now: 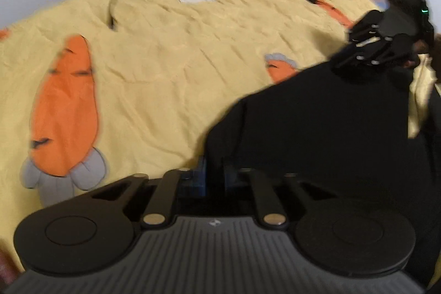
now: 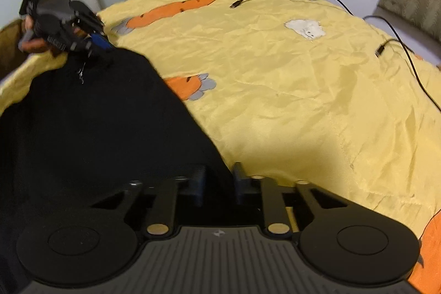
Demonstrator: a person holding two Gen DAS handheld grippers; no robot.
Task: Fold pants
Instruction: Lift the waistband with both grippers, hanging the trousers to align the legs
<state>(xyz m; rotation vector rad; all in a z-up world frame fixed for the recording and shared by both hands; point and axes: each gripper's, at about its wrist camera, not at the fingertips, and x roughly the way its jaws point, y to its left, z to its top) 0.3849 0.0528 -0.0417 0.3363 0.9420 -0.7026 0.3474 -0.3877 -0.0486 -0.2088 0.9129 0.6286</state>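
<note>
— Between the left gripper's (image 1: pixel 215 175) blue pads, what was there?

— Black cloth. The jaws were pressed together on an edge of the pants (image 1: pixel 317 128), pinching it at the near end of that view. The right gripper (image 2: pixel 219 181) was the same: pads drawn in on the pants' right edge, where black met the yellow sheet (image 2: pixel 289 101).

— So both had a hold. Where did the pants lie?

— On the bed, at the near side, spread dark over the sheet. From the left view they filled the near right; from the right view, the near left. The far half of the bed was bare sheet with carrot prints, a rabbit print (image 2: pixel 304 29) and a loose cable (image 2: pixel 399 46).

— Which step would you call it?

— The grasp, I judged: two points pinched along one end, nothing folded over yet that I could see. The next move would call for lifting both together, keeping the cloth taut between them, and carrying that end across to the other so the edges meet.

— And the hands?

— Both grippers pointed steeply down at the bed, well apart, each visible at the edge of the other's view. A hand (image 2: pixel 31 43) wrapped the left one's grip; the right hand was mostly hidden.
</note>
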